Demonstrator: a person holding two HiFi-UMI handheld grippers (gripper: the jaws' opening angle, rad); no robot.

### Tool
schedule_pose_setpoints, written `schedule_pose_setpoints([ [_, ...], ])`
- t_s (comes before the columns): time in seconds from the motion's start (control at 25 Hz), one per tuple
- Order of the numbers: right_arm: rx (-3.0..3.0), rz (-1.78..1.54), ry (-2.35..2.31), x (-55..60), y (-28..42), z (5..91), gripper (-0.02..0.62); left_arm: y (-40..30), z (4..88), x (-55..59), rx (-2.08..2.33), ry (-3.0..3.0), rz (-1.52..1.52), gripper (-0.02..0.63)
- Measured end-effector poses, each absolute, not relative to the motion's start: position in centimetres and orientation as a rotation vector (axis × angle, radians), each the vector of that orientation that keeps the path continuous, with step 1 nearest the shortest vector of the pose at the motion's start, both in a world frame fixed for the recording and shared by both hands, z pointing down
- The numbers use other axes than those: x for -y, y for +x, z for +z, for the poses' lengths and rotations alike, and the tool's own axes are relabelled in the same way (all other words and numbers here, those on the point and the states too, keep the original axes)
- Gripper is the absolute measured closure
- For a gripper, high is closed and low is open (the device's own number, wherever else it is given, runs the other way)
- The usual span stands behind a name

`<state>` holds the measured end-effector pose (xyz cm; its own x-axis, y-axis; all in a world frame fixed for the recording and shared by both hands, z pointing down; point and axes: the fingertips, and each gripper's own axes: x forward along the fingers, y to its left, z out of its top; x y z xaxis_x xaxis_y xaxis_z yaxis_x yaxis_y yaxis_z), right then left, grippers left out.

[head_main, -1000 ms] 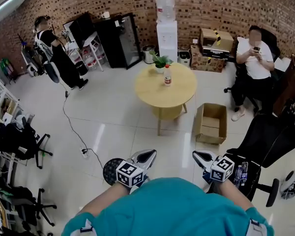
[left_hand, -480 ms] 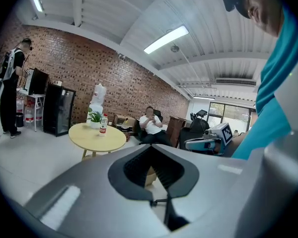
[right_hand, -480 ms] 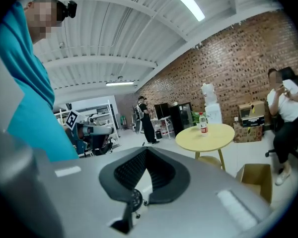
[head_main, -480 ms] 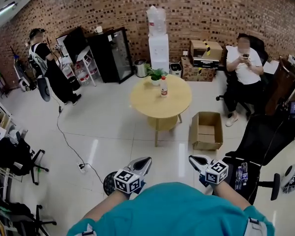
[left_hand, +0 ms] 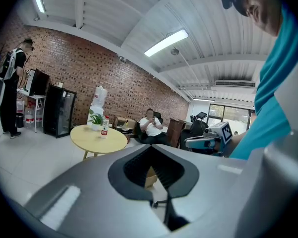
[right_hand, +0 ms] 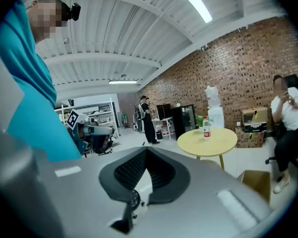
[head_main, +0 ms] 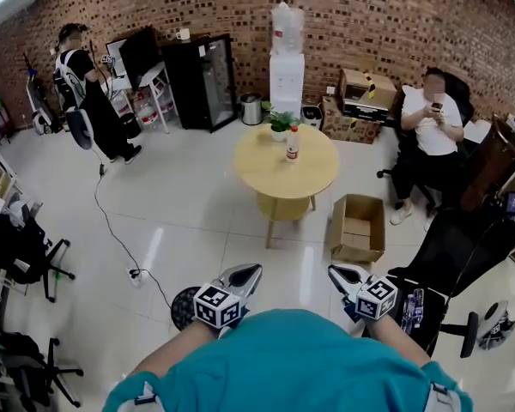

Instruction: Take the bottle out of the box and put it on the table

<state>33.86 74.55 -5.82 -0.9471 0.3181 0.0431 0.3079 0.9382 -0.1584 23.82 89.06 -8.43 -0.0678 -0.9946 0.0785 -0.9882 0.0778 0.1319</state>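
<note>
A clear bottle (head_main: 293,144) with a red label stands upright on the round yellow table (head_main: 266,174), beside a small potted plant (head_main: 281,123). An open cardboard box (head_main: 358,228) sits on the floor to the right of the table; I see only cardboard inside it. My left gripper (head_main: 251,270) and right gripper (head_main: 336,271) are held close to my body, far from table and box, both shut and empty. The left gripper view shows its closed jaws (left_hand: 151,146) below the distant bottle (left_hand: 105,127). In the right gripper view the shut jaws (right_hand: 146,148) sit below the bottle (right_hand: 206,128) and box (right_hand: 256,182).
A black office chair (head_main: 463,247) stands close to my right gripper. A person (head_main: 429,118) sits behind the box, and another person (head_main: 86,84) stands at the back left. A cable (head_main: 120,239) runs across the floor. A water dispenser (head_main: 285,71) and black fridge (head_main: 197,80) line the brick wall.
Both grippers stay shut and have drifted slightly with my body. The table and box now sit a little lower in the head view.
</note>
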Motion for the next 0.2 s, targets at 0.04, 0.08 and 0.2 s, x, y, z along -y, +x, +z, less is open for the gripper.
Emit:
schedule_pose_setpoints([
  [0.04,3.023,0.229,-0.491,-74.5,33.7,-5.9,0.595,23.7,-8.5,-89.1,2.196,2.034,-0.068,0.604],
  [0.08,3.021,0.222,-0.494,-74.5,33.6,-6.1,0.595,23.5,-8.7,-89.1,2.199,2.031,-0.07,0.604],
  [0.2,3.018,0.203,-0.506,-74.5,33.1,-7.0,0.595,23.1,-9.2,-89.2,2.206,2.019,-0.077,0.604],
])
